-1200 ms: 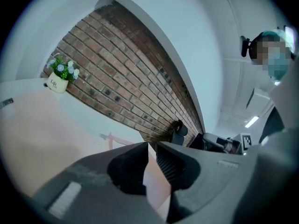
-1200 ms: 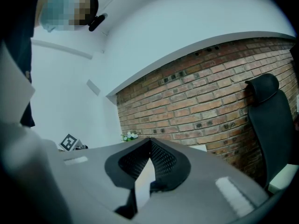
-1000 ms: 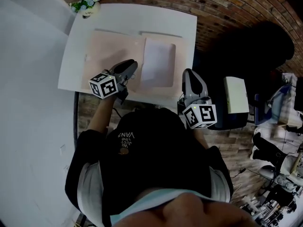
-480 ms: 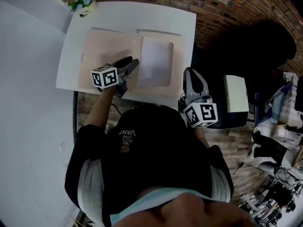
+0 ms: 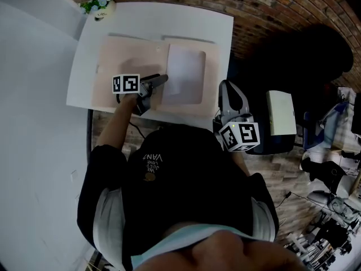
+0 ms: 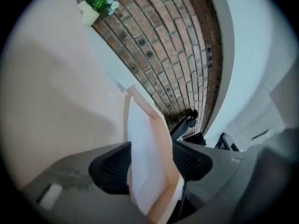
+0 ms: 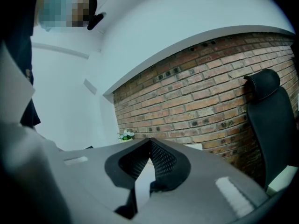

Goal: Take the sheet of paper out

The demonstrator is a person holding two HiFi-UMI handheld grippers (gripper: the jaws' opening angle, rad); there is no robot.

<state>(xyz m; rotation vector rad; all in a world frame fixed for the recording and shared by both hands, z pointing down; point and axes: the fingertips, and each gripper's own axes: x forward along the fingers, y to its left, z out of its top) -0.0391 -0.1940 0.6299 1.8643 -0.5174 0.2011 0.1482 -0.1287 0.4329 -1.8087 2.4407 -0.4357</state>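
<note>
Left hand-held gripper (image 6: pixel 152 164) freshly opened, seemingly loose astride folder (image 5: pixel 127 58); right hand-held gripper (image 7: pixel 149 148) closed.

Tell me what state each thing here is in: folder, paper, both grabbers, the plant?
folder: open, flat on the table.
sheet of paper: lying on the folder's right half, not yet out.
left gripper: jaws wide apart, just been opening; the sheet shows between them, not pinched.
right gripper: shut, empty.
flower pot: upright, table's far corner.
</note>
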